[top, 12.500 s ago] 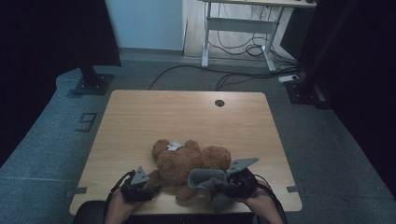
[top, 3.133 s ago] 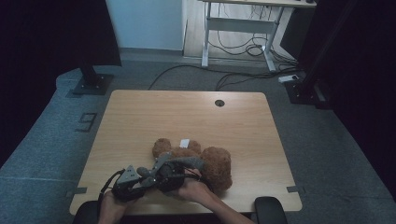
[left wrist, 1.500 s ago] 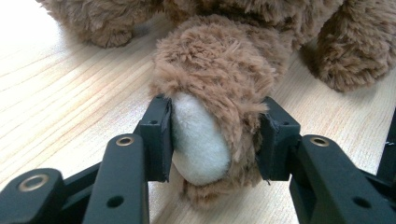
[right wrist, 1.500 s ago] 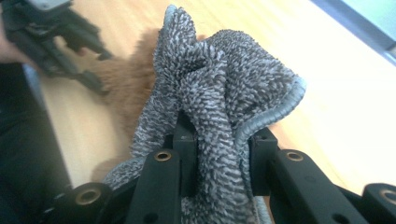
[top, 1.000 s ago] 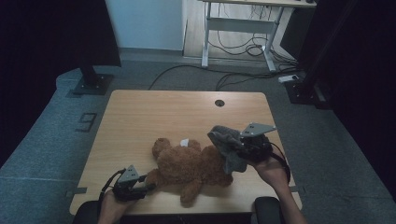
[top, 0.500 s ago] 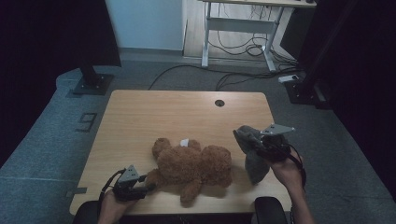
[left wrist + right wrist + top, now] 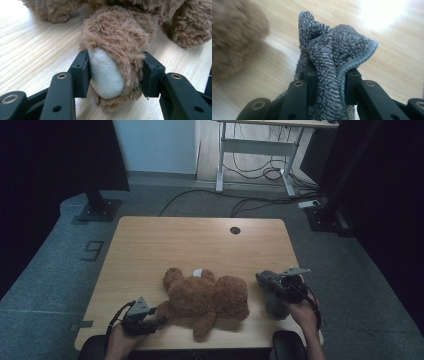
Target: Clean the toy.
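A brown teddy bear lies on the wooden table, head to the right. My left gripper is at the bear's lower left, shut on one paw, whose white sole faces the camera. Both pads press into the fur, though the jaws have just been opening a little. My right gripper is to the right of the bear's head, shut on a grey towelling cloth. The cloth hangs down and its lower end touches the table. In the right gripper view the bunched cloth sticks up between the jaws.
A small round hole sits near the table's far edge. A white tag shows on the bear's back. Beyond the table are a desk frame, cables on the floor and a stand base.
My right gripper has carried the grey cloth away from the bear, to the right and down, until the cloth reached the table. The left gripper and the bear have stayed put.
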`<state>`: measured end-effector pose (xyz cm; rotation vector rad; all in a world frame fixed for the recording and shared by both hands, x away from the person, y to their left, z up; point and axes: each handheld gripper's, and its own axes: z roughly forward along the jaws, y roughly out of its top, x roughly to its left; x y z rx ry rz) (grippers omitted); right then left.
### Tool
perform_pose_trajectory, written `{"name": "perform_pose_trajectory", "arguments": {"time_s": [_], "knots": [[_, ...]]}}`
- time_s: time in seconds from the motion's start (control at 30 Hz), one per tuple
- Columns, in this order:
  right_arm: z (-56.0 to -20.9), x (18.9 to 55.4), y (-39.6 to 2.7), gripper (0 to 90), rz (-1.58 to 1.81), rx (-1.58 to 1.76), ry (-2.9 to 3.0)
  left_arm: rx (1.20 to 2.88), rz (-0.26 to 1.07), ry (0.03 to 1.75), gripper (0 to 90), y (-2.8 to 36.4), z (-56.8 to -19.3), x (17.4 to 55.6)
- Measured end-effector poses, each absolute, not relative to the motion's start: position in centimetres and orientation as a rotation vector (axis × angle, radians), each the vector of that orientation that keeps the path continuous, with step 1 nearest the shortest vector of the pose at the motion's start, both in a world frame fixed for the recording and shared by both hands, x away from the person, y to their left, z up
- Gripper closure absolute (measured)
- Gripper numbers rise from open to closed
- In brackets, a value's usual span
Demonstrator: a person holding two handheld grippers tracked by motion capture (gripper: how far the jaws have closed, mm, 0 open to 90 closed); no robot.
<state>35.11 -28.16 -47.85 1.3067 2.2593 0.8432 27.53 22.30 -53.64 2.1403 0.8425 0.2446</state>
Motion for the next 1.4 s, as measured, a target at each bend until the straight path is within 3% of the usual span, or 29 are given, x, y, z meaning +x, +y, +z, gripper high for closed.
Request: {"name": "perform_pose_trajectory", "arguments": {"time_s": [0.5, 0.57, 0.7, 0.93, 1.13, 1.4], "knots": [[-53.0, 35.3, -28.3, 60.9, 0.848, 1.344, 2.289, 2.168, 0.269, 0.839, 44.3, 22.0, -53.8, 27.5], [-52.9, 35.2, -28.2, 57.2, 0.834, 1.333, 2.297, 2.167, 0.268, 0.841, 43.9, 22.0, -53.8, 27.5], [-52.3, 35.1, -28.0, 40.1, 0.812, 1.318, 2.297, 2.171, 0.269, 0.848, 39.2, 21.9, -53.9, 27.5], [-49.3, 33.9, -28.0, 23.5, 0.838, 1.247, 2.268, 2.139, 0.285, 0.840, 29.6, 21.9, -53.5, 27.4], [-47.2, 32.4, -26.4, 21.0, 0.931, 1.143, 2.323, 2.124, 0.309, 0.826, 27.3, 22.2, -52.9, 27.1], [-47.0, 30.5, -23.9, 20.6, 1.026, 1.006, 2.438, 2.117, 0.328, 0.808, 26.0, 22.1, -52.0, 27.1]]}}
